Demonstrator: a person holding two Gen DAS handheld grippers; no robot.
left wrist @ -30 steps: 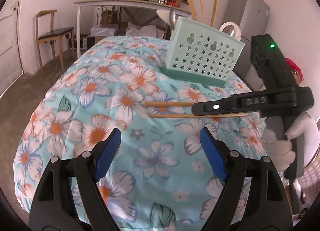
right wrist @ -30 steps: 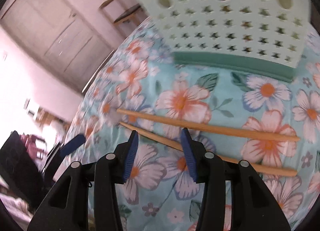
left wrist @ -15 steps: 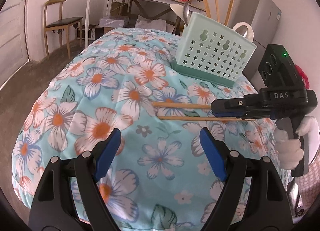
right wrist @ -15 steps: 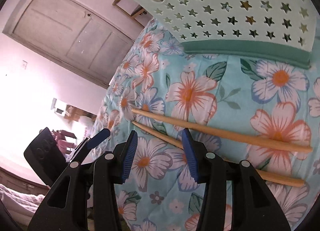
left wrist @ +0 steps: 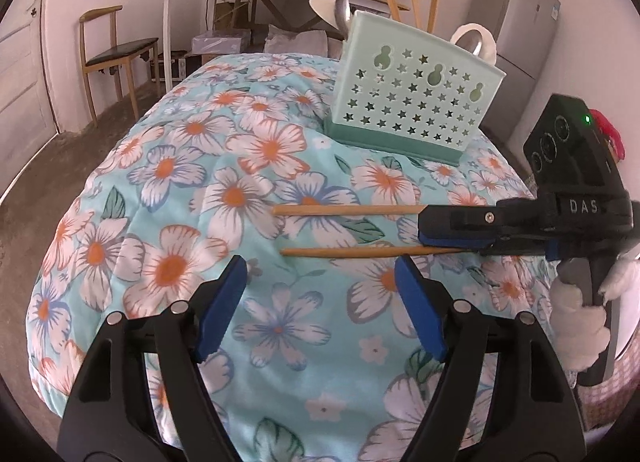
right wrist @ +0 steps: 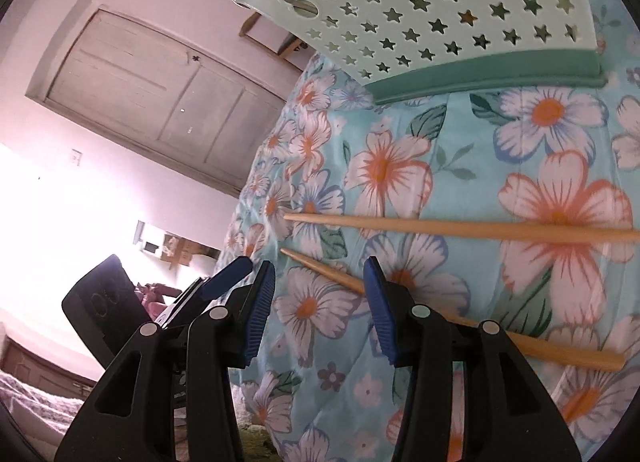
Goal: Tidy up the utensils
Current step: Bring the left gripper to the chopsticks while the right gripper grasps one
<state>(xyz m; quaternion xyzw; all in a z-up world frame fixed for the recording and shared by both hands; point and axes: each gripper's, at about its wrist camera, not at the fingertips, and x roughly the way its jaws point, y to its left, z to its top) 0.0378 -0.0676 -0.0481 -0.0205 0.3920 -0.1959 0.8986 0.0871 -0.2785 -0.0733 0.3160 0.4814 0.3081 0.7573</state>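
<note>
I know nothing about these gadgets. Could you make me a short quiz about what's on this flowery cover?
1. True or false: both chopsticks already stand in the mint caddy.
2. Which chopstick does the right gripper straddle: A) the near chopstick B) the far chopstick?
3. Fill in: the left gripper, its jaws closing, has ____ between its pads.

Key: 1. False, both lie on the floral cover. 2. A, though its pads are not yet pressing on it. 3. Nothing.
</note>
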